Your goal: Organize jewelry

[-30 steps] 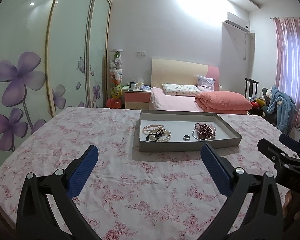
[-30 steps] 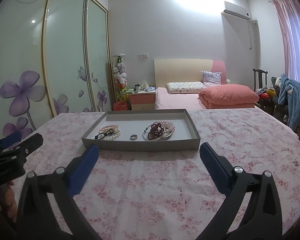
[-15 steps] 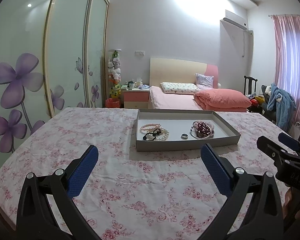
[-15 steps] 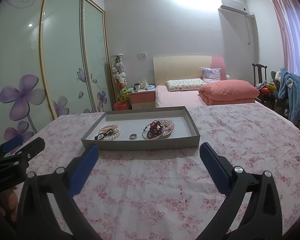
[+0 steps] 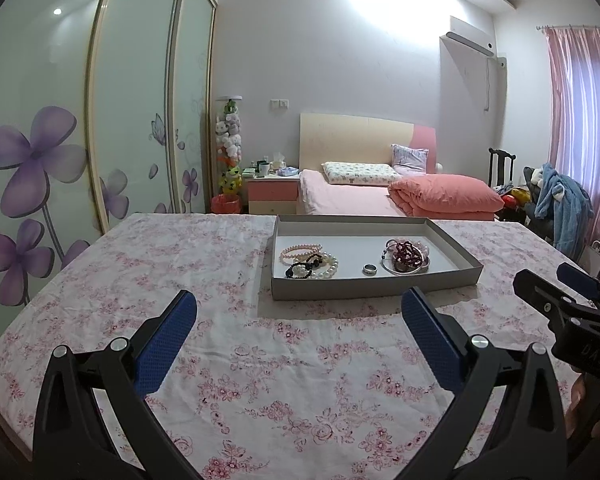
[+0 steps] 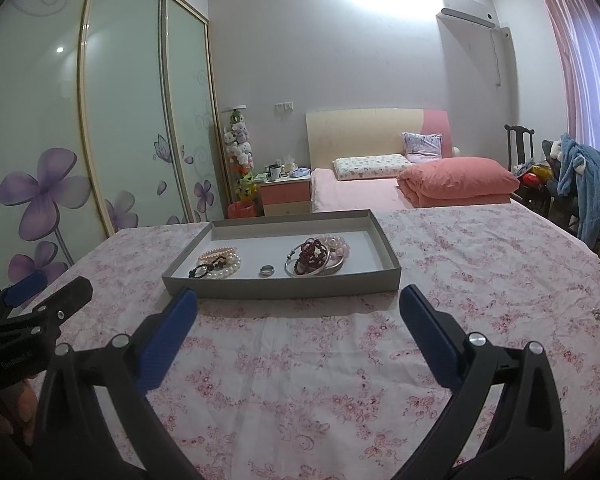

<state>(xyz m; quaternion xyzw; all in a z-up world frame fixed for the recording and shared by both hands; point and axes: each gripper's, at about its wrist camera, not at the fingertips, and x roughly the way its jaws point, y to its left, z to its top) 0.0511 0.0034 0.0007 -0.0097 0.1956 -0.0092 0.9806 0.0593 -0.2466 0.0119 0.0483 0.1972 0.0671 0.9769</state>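
A shallow grey tray (image 5: 374, 292) (image 6: 284, 286) rests on the floral tablecloth. It holds pearl and black bead bracelets (image 5: 310, 266) (image 6: 216, 268) on its left, a silver ring (image 5: 369, 268) (image 6: 267, 269) in the middle, and dark red beads over silver bangles (image 5: 406, 256) (image 6: 314, 258) on its right. A small sparkly piece (image 6: 598, 313) lies loose on the cloth at the far right. My left gripper (image 5: 298, 322) and my right gripper (image 6: 298, 318) both stand open just short of the tray's near wall, holding nothing.
The table (image 5: 140, 264) is covered in pink-flowered cloth. Beyond it are a pink bed (image 5: 400, 196), a nightstand (image 5: 272, 194), a sliding wardrobe (image 5: 80, 120) on the left, and a chair with clothes (image 5: 556, 200) on the right.
Both grippers have tilted and risen slightly, so the tray sits a little lower in each view. They stay open; the jewelry has not moved.
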